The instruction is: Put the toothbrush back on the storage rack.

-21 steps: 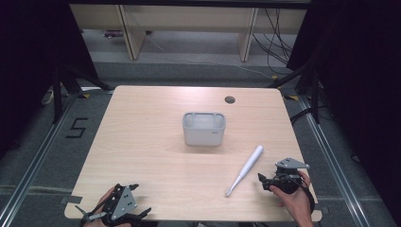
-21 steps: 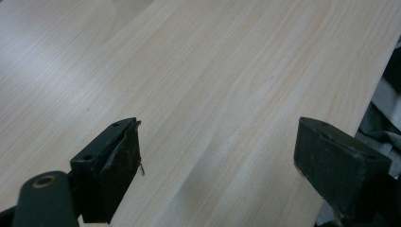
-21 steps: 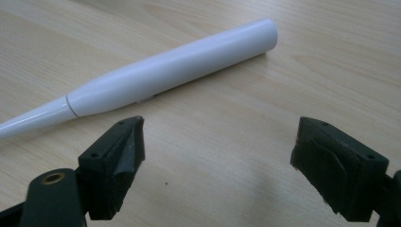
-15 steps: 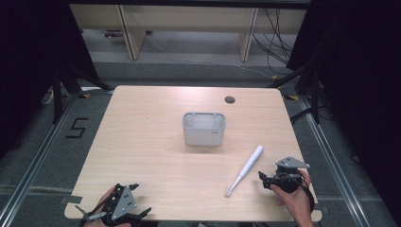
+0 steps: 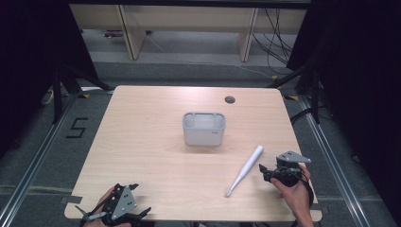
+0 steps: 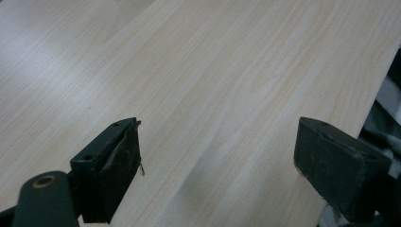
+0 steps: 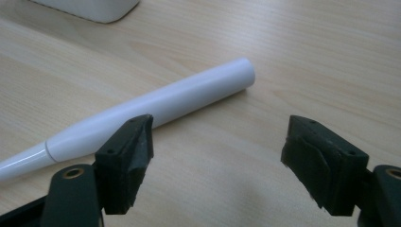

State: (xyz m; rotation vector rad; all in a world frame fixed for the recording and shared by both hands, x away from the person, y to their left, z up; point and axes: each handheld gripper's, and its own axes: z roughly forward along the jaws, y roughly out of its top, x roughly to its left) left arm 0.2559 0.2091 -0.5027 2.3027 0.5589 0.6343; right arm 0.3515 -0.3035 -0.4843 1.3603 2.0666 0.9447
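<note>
A white pen-shaped wand (image 5: 245,170) lies at a slant on the wooden table (image 5: 151,142), thick end toward the back right. My right gripper (image 5: 263,171) rests just to its right, held in a hand, jaws wide open and pointed at the wand. In the right gripper view the wand (image 7: 156,106) lies just beyond the left jaw, with nothing between the open jaws of the right gripper (image 7: 222,135). My left gripper (image 5: 141,198) sits at the table's front left edge. In its own view the left gripper (image 6: 220,139) is open over bare wood.
A pale grey rectangular container (image 5: 204,128) stands open-topped at the table's middle; its corner (image 7: 94,7) shows in the right gripper view. A round cable hole (image 5: 230,100) lies near the back edge. Dark curtains, shelving and cables surround the table.
</note>
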